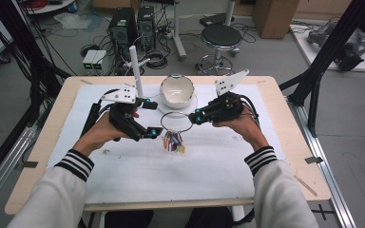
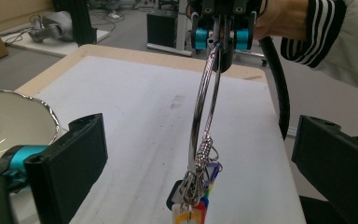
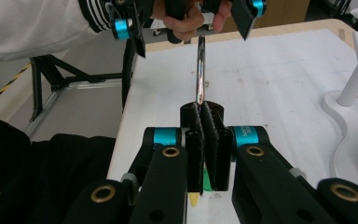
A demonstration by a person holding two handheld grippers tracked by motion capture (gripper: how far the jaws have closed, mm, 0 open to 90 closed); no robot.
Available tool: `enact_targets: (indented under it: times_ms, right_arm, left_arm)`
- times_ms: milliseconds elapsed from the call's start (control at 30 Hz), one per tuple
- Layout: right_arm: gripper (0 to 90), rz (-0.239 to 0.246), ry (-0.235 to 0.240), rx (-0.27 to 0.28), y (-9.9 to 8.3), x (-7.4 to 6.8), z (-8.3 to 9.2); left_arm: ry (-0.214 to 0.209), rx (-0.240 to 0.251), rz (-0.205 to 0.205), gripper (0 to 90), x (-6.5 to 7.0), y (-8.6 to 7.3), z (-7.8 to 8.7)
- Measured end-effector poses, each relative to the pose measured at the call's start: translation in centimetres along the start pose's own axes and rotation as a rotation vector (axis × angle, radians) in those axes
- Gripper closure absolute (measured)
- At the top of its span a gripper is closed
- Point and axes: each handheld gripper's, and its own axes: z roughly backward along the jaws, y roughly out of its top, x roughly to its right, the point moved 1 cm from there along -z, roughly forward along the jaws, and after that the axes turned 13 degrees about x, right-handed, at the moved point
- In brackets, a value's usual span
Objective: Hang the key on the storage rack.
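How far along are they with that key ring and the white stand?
Done: the right gripper has its jaws shut on the metal ring, lifted so the keys and coloured tags dangle above the white mat. In hand: the left gripper, jaws open, sits beside the ring. Left, probably: hanging it on the white stand or dropping it into the bowl; neither has begun.

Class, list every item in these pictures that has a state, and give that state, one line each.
Left gripper: open, holding nothing.
Right gripper: shut on the large metal key ring.
Large metal key ring: lifted, upright, colourful tags hanging beneath.
White ceramic bowl: upright, looks empty.
White post on a round base: upright.
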Motion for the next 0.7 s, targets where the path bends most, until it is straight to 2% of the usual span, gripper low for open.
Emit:
enact_targets:
  times_ms: [133, 200, 267, 300, 367, 467, 633, 667, 700]
  right_arm:
    - [88.4, 0.001, 0.002, 0.002, 0.0, -0.1, 0.1]
    - [88.4, -0.001, -0.001, 0.005, 0.0, -0.1, 0.2]
    - [88.3, -0.010, 0.004, -0.002, 0.0, -0.2, 0.4]
    - [88.3, 0.003, 0.000, 0.006, 0.0, -0.1, 0.4]
    - [88.3, -0.004, -0.001, 0.005, 0.0, -0.2, 0.5]
    - [88.3, -0.008, -0.003, 0.004, 0.0, -0.2, 0.6]
    - [88.3, -0.005, 0.008, 0.010, -0.2, -0.2, 0.6]
    - [88.3, -0.005, 0.008, 0.010, -0.2, -0.2, 0.6]
    - [88.3, -0.013, 0.004, 0.004, -0.2, -0.2, 0.6]
  left_arm:
    - [-0.007, -0.009, 0.008, 4.1, -0.1, -0.1, -0.7]
    - [-0.020, -0.011, 0.004, 12.3, -0.2, -0.1, -0.9]
    - [-0.022, -0.012, 0.008, 13.8, -0.3, -0.1, -1.0]
    - [-0.022, -0.012, 0.008, 16.1, -0.3, -0.1, -1.0]
    - [-0.047, -0.011, 0.003, 24.1, -0.3, -0.1, -1.1]
    - [-0.061, -0.015, 0.000, 32.7, -0.2, -0.1, -1.3]
    - [-0.053, -0.014, -0.012, 46.1, -0.1, 0.1, -1.2]
    - [-0.053, -0.014, -0.012, 51.2, -0.1, 0.1, -1.2]
    - [-0.046, -0.019, -0.018, 51.2, -0.1, 0.1, -1.1]
